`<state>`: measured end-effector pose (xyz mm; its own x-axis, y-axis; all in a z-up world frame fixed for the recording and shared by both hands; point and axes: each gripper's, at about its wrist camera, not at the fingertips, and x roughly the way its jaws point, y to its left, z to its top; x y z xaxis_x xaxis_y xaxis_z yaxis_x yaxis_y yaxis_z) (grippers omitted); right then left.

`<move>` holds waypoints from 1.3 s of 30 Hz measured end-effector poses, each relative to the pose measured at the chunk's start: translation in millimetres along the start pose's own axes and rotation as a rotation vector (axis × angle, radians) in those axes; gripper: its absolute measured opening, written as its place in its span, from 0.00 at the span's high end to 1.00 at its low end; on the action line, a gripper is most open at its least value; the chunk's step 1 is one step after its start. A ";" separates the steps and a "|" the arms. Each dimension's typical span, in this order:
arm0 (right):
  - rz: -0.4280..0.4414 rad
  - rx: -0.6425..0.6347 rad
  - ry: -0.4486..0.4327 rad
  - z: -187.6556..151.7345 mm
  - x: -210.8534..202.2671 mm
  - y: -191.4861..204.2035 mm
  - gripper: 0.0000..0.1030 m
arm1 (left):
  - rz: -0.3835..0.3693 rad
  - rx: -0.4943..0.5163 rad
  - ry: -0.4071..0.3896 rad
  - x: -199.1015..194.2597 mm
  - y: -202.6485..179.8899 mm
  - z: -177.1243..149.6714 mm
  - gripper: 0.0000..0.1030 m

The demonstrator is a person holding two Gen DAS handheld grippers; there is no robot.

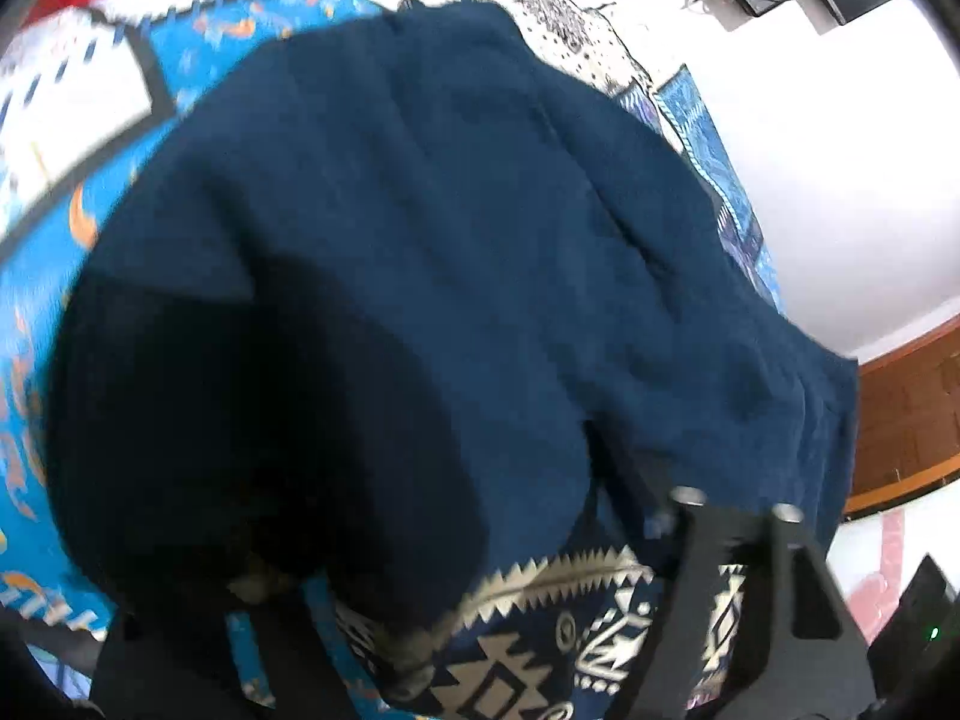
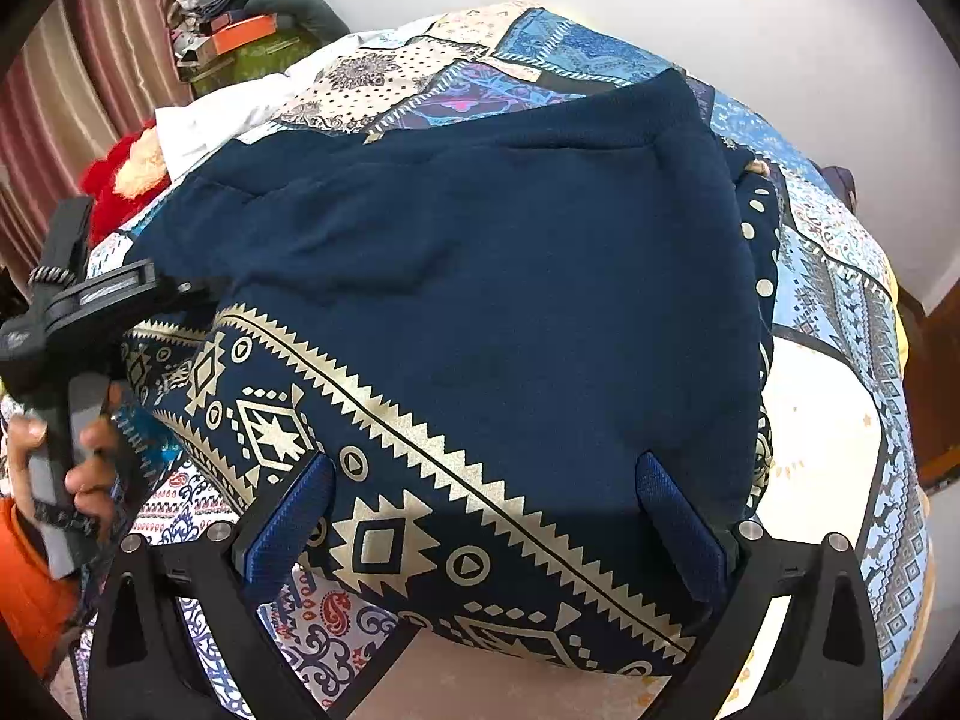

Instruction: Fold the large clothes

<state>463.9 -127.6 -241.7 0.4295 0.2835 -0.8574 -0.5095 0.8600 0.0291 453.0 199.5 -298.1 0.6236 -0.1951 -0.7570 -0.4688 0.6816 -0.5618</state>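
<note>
1. A bed [image 2: 840,420] under a patchwork quilt [image 2: 420,78] carries everything
2. The navy garment [image 2: 480,276], gold-patterned along its near border, lies folded on the quilt
3. The right gripper [image 2: 486,516] hovers at that border, jaws spread wide, blue pads [image 2: 294,516] either side of the pattern
4. The left gripper [image 2: 120,294] meets the garment's left edge; fabric hides its jaws, so I cannot tell their state

— Position of the garment [image 2: 480,276]?
— Lying on the bed [image 2: 840,420], over the quilt. Right gripper [image 2: 486,522] at its near edge; left gripper [image 2: 120,294] at its left edge.
— Behind it?
— Pile of boxes [image 2: 240,42], far left.
</note>
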 end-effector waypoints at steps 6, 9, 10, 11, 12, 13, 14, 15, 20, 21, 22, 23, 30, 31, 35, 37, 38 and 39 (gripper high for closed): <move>-0.003 0.002 0.022 4.9 -8.1 3.3 0.02 | 0.040 0.109 -0.093 -42.3 -15.0 9.6 0.88; -0.004 -0.015 -0.007 14.0 -22.7 13.0 0.02 | 0.069 0.212 -0.167 -80.8 -27.0 1.3 0.90; 0.009 -0.013 -0.024 18.2 -29.0 17.0 0.02 | 0.084 0.237 -0.182 -89.4 -29.1 -4.0 0.90; 0.023 -0.011 -0.036 22.1 -33.6 20.7 0.02 | 0.104 0.267 -0.198 -100.5 -30.0 -9.1 0.90; 0.045 -0.006 -0.051 27.7 -39.4 26.8 0.02 | 0.125 0.294 -0.213 -110.6 -29.2 -15.2 0.90; 0.063 -0.004 -0.061 32.0 -42.7 31.4 0.02 | 0.142 0.310 -0.222 -115.0 -27.0 -13.3 0.90; 0.091 -0.001 -0.071 37.5 -45.9 39.1 0.02 | 0.159 0.323 -0.227 -122.1 -17.7 -18.4 0.90; 0.126 0.000 -0.077 42.7 -46.3 48.7 0.02 | 0.180 0.334 -0.229 -130.5 -12.9 -24.4 0.90; 0.202 -0.045 0.002 49.9 -12.7 102.5 0.02 | 0.255 0.338 -0.244 -147.8 19.0 -30.2 0.90; 0.209 -0.072 0.045 47.0 1.4 117.7 0.02 | 0.265 0.337 -0.244 -142.8 20.6 -30.6 0.90; 0.215 -0.101 0.084 42.7 14.4 131.3 0.02 | 0.273 0.338 -0.241 -139.4 22.7 -31.7 0.90; 0.215 -0.127 0.114 38.6 25.1 142.5 0.02 | 0.275 0.339 -0.234 -138.0 24.4 -31.7 0.90; 0.244 -0.179 0.192 33.7 41.7 150.6 0.01 | 0.344 0.473 -0.312 -141.1 -14.8 -36.9 0.90; 0.263 -0.136 0.193 36.3 35.4 138.8 0.01 | 0.342 0.499 -0.328 -142.7 -27.3 -35.4 0.90; 0.307 0.064 0.136 32.2 -2.9 78.6 0.01 | 0.313 0.609 -0.388 -144.0 -85.1 -36.5 0.91; 0.280 0.142 0.090 25.4 -26.3 44.8 0.01 | 0.290 0.681 -0.420 -143.9 -117.9 -46.3 0.91; 0.260 0.178 0.063 20.2 -39.7 24.7 0.01 | 0.266 0.723 -0.430 -142.9 -136.2 -54.9 0.91; 0.232 0.212 0.039 13.6 -52.9 4.5 0.01 | 0.243 0.757 -0.429 -140.8 -149.2 -62.5 0.91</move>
<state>449.1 -132.9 -189.3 0.2888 0.4696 -0.8343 -0.4218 0.8447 0.3295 396.1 81.2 -128.5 0.8119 0.1910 -0.5516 -0.1750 0.9811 0.0821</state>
